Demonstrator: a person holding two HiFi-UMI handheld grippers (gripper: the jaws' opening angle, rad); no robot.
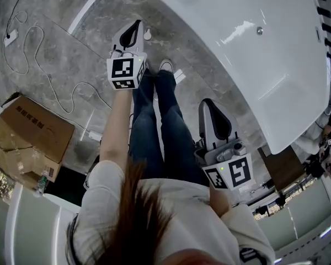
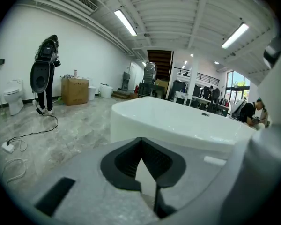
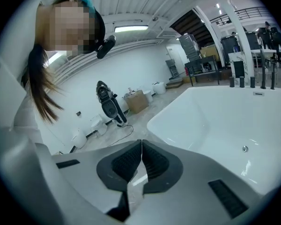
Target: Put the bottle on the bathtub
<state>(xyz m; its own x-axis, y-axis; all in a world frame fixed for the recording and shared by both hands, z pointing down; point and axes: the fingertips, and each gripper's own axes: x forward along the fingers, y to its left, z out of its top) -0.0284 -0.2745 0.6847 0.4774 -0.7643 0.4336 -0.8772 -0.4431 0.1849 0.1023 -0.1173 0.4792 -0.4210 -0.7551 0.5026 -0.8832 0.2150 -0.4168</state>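
Observation:
No bottle that I can make out shows in any view. The white bathtub (image 1: 265, 65) fills the upper right of the head view; it lies ahead in the left gripper view (image 2: 178, 121) and at the right of the right gripper view (image 3: 234, 121). My left gripper (image 1: 137, 26) is held out over the grey floor, to the left of the tub. Its jaws are shut tip to tip with nothing between them (image 2: 141, 142). My right gripper (image 1: 208, 102) hangs near the tub's rim, also shut and empty (image 3: 142, 143). Small dark upright items (image 3: 241, 82) stand on the tub's far rim.
My own legs in jeans (image 1: 154, 126) stand between the grippers. A cardboard box (image 1: 30, 131) lies at the left and a white cable (image 1: 44, 65) snakes over the marble floor. A toilet (image 2: 11, 97), a box (image 2: 75, 90) and a standing person (image 2: 44, 74) line the far wall.

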